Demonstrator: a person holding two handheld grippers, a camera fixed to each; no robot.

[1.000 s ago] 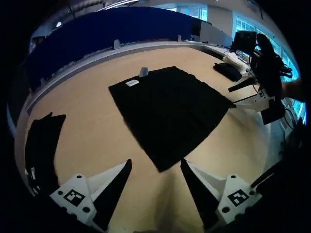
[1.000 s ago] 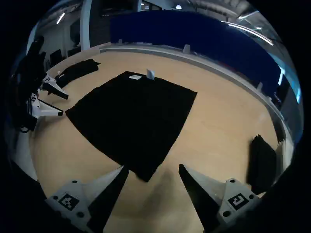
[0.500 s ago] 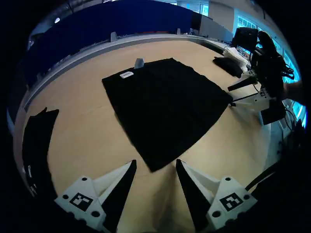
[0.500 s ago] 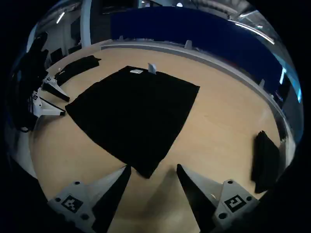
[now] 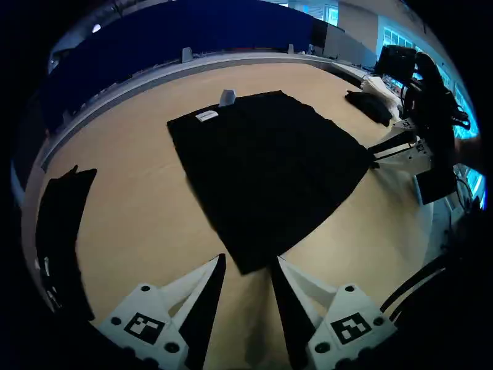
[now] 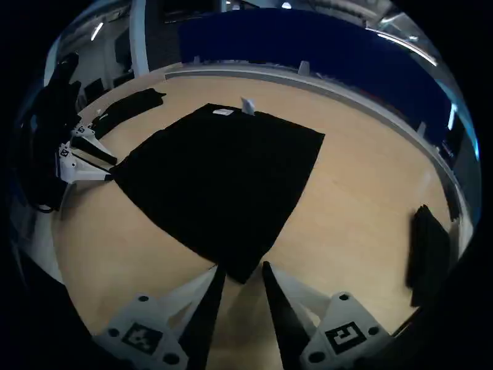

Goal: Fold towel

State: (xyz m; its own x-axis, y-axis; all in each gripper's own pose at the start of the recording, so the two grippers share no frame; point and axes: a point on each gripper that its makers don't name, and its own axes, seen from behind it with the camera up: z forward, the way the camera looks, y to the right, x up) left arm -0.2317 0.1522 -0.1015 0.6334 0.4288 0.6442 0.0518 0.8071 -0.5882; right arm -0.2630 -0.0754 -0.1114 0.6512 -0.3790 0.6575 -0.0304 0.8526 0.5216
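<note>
Desk (image 5: 135, 185): broad, pale wood.

Towel (image 5: 265, 166): black, spread flat on the desk in one layer. No fold made yet.

Left tongs (image 5: 248, 271): at one near corner of the towel. Tips a narrow gap apart, with the corner point lying between them. Nothing gripped as far as can be seen.

Right tongs (image 6: 243, 277): at the neighbouring near corner of the towel. Likewise slightly open, corner between the tips, not pinched.

White tag (image 5: 206, 115): on the towel, near its far edge.

Judgement: the step in hand is the corner grab. It is best done with the tips pressed down astride each corner and closed fully on the cloth. Both corners should then lift together, level, toward the towel's far edge so the fold lands square.
</note>
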